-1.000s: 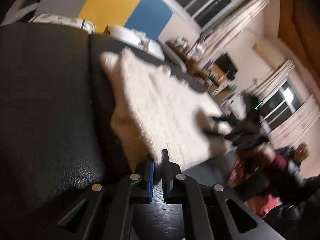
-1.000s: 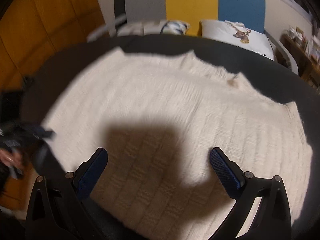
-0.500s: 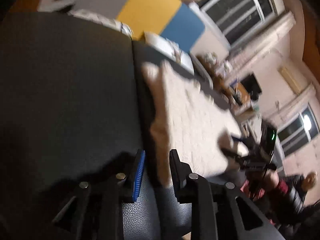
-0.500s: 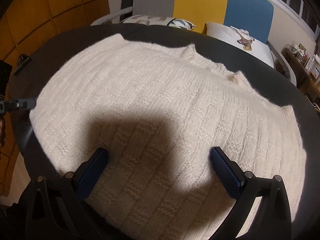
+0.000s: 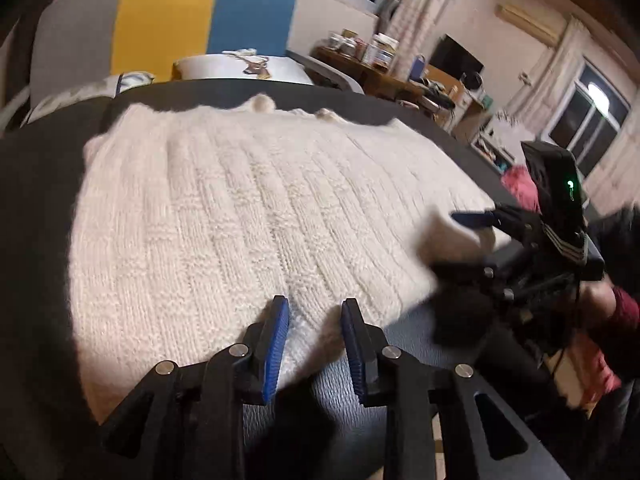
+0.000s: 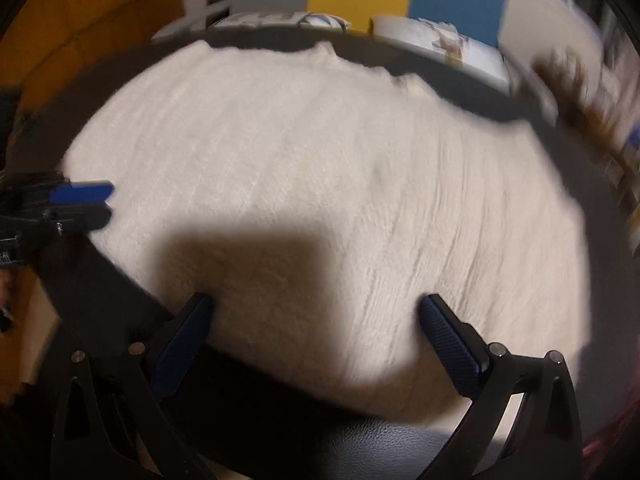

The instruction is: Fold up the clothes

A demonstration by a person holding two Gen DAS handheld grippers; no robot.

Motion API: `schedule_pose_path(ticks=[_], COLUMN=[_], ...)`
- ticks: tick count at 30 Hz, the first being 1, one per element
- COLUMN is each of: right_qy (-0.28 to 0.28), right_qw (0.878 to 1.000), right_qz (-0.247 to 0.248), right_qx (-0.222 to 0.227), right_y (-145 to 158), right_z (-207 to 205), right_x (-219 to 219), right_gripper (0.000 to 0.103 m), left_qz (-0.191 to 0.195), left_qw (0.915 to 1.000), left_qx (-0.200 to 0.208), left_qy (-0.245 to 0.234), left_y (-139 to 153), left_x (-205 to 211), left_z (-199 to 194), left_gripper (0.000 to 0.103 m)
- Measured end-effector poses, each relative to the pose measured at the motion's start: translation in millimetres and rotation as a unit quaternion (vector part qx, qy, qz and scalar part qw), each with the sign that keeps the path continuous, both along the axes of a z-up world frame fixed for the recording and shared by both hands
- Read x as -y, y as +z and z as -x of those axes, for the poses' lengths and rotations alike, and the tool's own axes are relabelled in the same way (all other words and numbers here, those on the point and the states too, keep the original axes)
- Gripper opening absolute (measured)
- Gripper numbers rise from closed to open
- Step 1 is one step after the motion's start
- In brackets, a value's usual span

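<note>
The black leather surface (image 5: 36,216) fills most of both views, and a cream knitted sweater (image 5: 248,216) lies flat on it and covers the middle part. Behind the surface stands a backrest with grey, yellow and blue stripes (image 5: 200,20), with a white pillow (image 5: 240,66) before it. The left gripper (image 5: 314,312) is at the near edge of the sweater; its jaws have just been opening, they now stand a little apart, and the hem of the sweater shows between them without being pressed. The right gripper (image 6: 316,308) hangs over the near part of the sweater with its jaws spread wide, holding nothing. The right wrist view is blurred.
</note>
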State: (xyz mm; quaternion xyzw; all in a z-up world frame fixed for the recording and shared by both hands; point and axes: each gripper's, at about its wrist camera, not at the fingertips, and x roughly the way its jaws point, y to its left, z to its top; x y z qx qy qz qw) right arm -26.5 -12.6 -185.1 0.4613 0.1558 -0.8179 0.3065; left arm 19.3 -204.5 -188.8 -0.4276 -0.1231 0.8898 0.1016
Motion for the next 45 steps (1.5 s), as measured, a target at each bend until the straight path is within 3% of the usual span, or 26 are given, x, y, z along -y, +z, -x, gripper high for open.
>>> schedule_pose_path(ticks=[4,7,11,15,20,23,26,30,34,36,40,43,45], right_qy=[0.004,0.014,0.04,0.004,0.011,0.031,0.047,0.095,0.161,0.184,0.234,0.3,0.333], right_qw=[0.999,0.998,0.985,0.966,0.952,0.942,0.94,0.927,0.902,0.905,0.9,0.869,0.859], right_qz=[0.027,0.063,0.162,0.238,0.271,0.296,0.293,0.309,0.328,0.295,0.247,0.224,0.174], right_qx=[-0.016,0.019,0.054,0.099,0.142,0.155,0.167,0.192,0.232,0.245,0.272,0.325,0.349], right_y=[-1.6,10.3,40.5,47.7,26.0,18.5,9.6,5.9,12.0,10.2,9.2,17.4,20.1], right_z=[1.6,7.4,9.2,30.7,55.5,65.6,74.7,79.3,80.4,83.4,86.1,81.7,74.8], right_x=[-5.7,-18.1,-81.2,-175.7,-221.0,-216.6,-206.7,-198.7,-191.5,-179.9,-158.1,-146.0,-143.1], right_gripper=[0.103,0.103,0.103,0.103,0.103,0.103,0.103,0.103,0.103,0.103,0.103,0.103,0.103], left_qz=[-0.023,-0.042,-0.006,-0.088,-0.053,-0.042,-0.025,-0.013,-0.004,-0.004,-0.027,-0.027,-0.016], left_qw=[0.9997,0.9985,0.9999,0.9961,0.9976,0.9967,0.995,0.9899,0.9839,0.9812,0.9732,0.9676,0.9653], left_qx=[0.0,-0.034,-0.012,0.008,-0.014,-0.016,-0.015,-0.008,-0.003,0.0,-0.024,-0.001,0.039], left_qy=[0.009,0.009,0.0,-0.008,-0.041,-0.068,-0.096,-0.141,-0.179,-0.193,-0.227,-0.251,-0.258], left_y=[9.8,30.6,32.9,23.1,36.0,44.1,45.1,40.1,33.7,30.8,39.9,34.1,15.0], left_x=[3.9,1.8,-13.0,-22.3,-63.9,-88.5,-109.5,-134.2,-152.0,-158.6,-172.7,-187.1,-193.0], left_z=[5.4,10.7,32.1,50.0,81.7,94.0,102.0,108.4,111.6,113.7,119.6,132.0,139.3], left_gripper=[0.027,0.028,0.028,0.029,0.029,0.029,0.029,0.029,0.029,0.029,0.029,0.029,0.027])
